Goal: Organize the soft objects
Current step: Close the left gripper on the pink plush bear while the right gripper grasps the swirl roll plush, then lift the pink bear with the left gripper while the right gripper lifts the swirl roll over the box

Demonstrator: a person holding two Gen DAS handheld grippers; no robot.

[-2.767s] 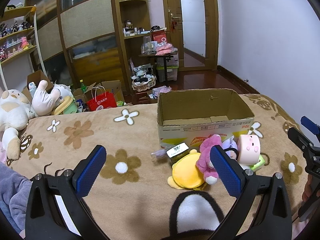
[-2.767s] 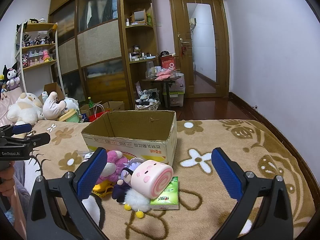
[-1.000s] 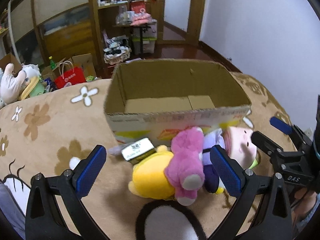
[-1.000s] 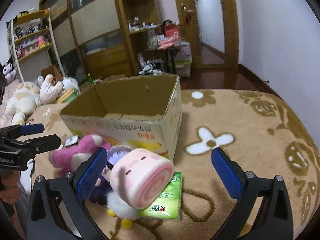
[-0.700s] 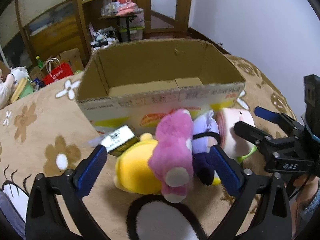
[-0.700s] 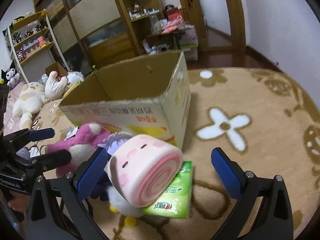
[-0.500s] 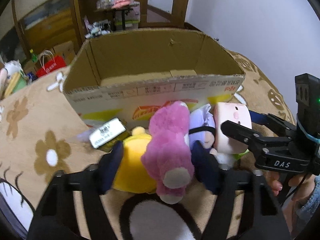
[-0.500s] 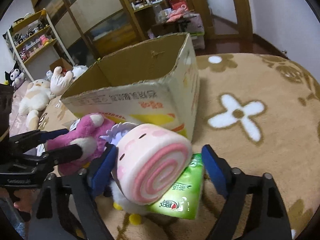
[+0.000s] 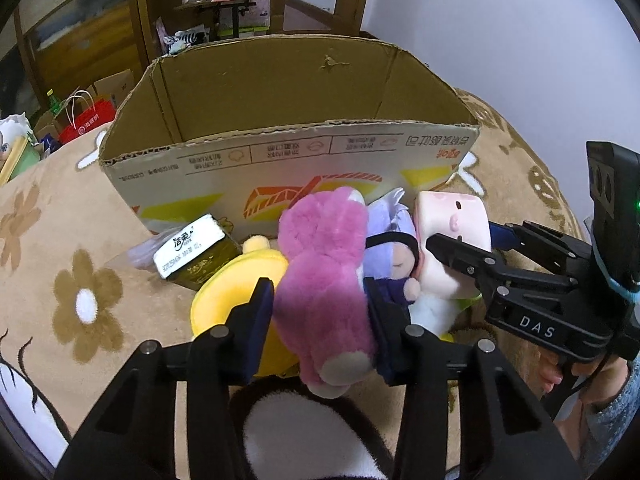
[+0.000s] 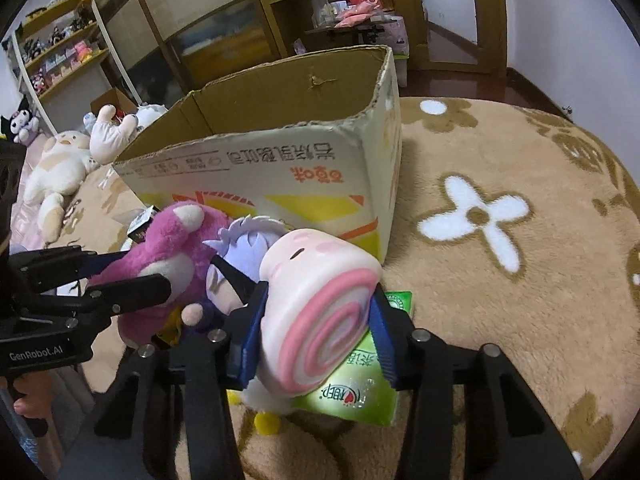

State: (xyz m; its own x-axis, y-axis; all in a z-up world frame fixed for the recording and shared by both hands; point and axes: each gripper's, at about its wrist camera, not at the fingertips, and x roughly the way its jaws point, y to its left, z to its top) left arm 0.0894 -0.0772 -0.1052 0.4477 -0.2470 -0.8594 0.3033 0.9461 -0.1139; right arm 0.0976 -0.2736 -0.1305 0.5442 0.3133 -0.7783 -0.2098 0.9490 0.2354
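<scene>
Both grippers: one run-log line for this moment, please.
left gripper: just closed on pink plush | right gripper: just closed on swirl-roll plush | cardboard box: no toys visible inside

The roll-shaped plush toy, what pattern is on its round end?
A pink and cream spiral on the roll plush, clearest in the right wrist view.

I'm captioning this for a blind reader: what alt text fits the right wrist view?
The right gripper is clamped on a pink swirl-roll plush lying over a green tissue pack, before an open cardboard box on a flowered blanket.
</scene>
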